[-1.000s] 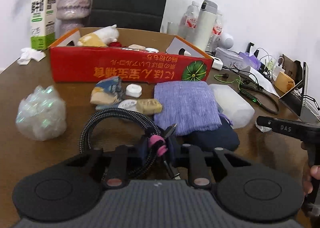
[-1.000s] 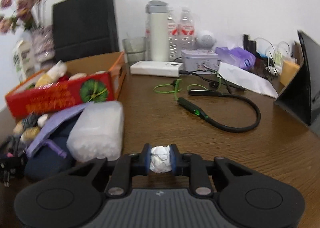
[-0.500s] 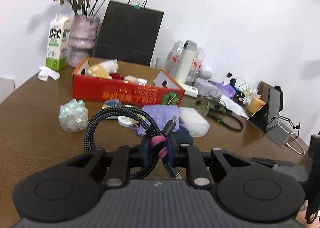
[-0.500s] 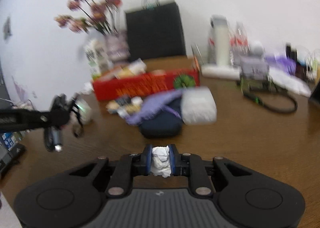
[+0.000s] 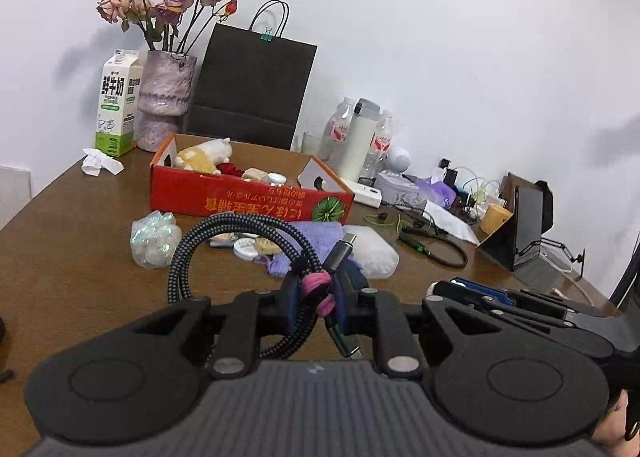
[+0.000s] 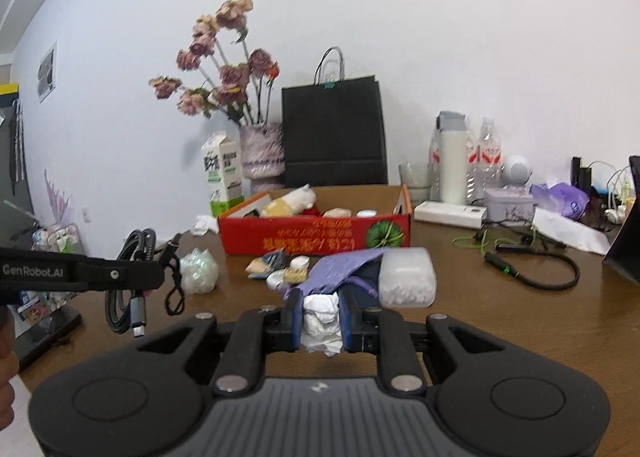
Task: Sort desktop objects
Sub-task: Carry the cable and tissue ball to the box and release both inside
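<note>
Desktop objects part-sorted: red box (image 5: 248,199) near tabletop's far edge holds several. Left gripper (image 5: 314,295) pinches coiled braided cable (image 5: 240,241), right gripper (image 6: 322,317) pinches crumpled paper wad (image 6: 320,321), both aloft. Purple cloth (image 6: 340,269), snack packets (image 6: 272,263) remain mid-tabletop.

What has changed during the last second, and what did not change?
Both hand-held grippers rose and drew back from the table. The left one lifted the cable off the table; it now hangs in the air. The right one carried the paper wad away from the headset, toward the left. Both grips stayed shut. The red box and the items in front of it did not move.
</note>
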{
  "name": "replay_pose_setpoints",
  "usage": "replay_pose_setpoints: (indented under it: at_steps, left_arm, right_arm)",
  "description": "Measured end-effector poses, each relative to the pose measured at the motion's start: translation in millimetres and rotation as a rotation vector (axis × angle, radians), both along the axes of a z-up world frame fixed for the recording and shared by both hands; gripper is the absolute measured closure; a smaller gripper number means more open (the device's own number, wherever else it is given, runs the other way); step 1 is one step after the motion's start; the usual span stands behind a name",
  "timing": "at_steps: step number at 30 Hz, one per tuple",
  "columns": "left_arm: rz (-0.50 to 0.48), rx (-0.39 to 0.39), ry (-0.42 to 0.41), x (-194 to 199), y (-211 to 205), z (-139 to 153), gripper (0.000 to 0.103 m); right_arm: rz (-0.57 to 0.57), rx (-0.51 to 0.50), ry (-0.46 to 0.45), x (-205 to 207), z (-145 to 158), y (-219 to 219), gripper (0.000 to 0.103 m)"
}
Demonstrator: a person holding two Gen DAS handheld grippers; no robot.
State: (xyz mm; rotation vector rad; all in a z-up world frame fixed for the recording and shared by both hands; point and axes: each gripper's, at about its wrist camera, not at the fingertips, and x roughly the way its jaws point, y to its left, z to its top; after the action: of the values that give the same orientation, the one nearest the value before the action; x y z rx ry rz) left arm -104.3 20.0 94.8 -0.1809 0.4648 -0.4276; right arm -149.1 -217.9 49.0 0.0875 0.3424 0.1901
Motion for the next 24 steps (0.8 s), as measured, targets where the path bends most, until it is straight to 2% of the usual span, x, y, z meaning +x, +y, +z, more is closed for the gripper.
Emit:
replay_pose_setpoints:
  at_steps: [2, 6, 9, 12, 15, 16, 18, 20, 22, 24]
  left_arm:
    - [-0.002, 0.005, -0.013, 13.9, 1.4, 4.3, 0.084]
    - [0.007, 0.067, -0.094, 53.5, -2.5, 22.1, 0.084]
    - [-0.042, 0.072, -0.108, 104.4, -8.8, 45.6, 0.084]
    - [-0.119, 0.068, -0.096, 168.8, -23.4, 64.6, 0.084]
    - [-0.166, 0.089, -0.014, 244.9, -47.8, 71.0, 0.084]
    - [-0.186, 0.119, 0.026, 274.1, -59.2, 69.4, 0.084]
    - [-0.170, 0.135, 0.091, 320.5, -73.6, 61.3, 0.084]
    - [-0.182, 0.125, 0.197, 369.4, -85.3, 44.4, 0.084]
    - [-0.151, 0.133, 0.248, 406.1, -94.3, 25.9, 0.084]
    - [-0.173, 0.156, 0.292, 434.7, -103.8, 5.6, 0.084]
  right_arm:
    - [-0.010, -0.004, -0.017, 8.6, 6.0, -4.2, 0.086]
    - [0.006, -0.015, -0.051, 46.8, 28.5, -12.2, 0.086]
    - [0.063, 0.034, -0.044, 96.3, 50.1, -22.8, 0.086]
    - [0.071, 0.015, -0.006, 163.3, 68.5, -25.0, 0.086]
    - [0.070, 0.022, 0.077, 242.8, 79.7, -30.0, 0.086]
    - [0.069, 0.027, 0.110, 270.9, 81.3, -31.8, 0.086]
    - [0.069, 0.021, 0.177, 326.4, 82.1, -32.5, 0.086]
    - [0.040, 0.000, 0.220, 375.3, 77.8, -28.1, 0.085]
    - [0.021, -0.032, 0.283, 420.5, 67.9, -23.5, 0.084]
    - [-0.011, -0.023, 0.354, 458.7, 50.7, -24.7, 0.083]
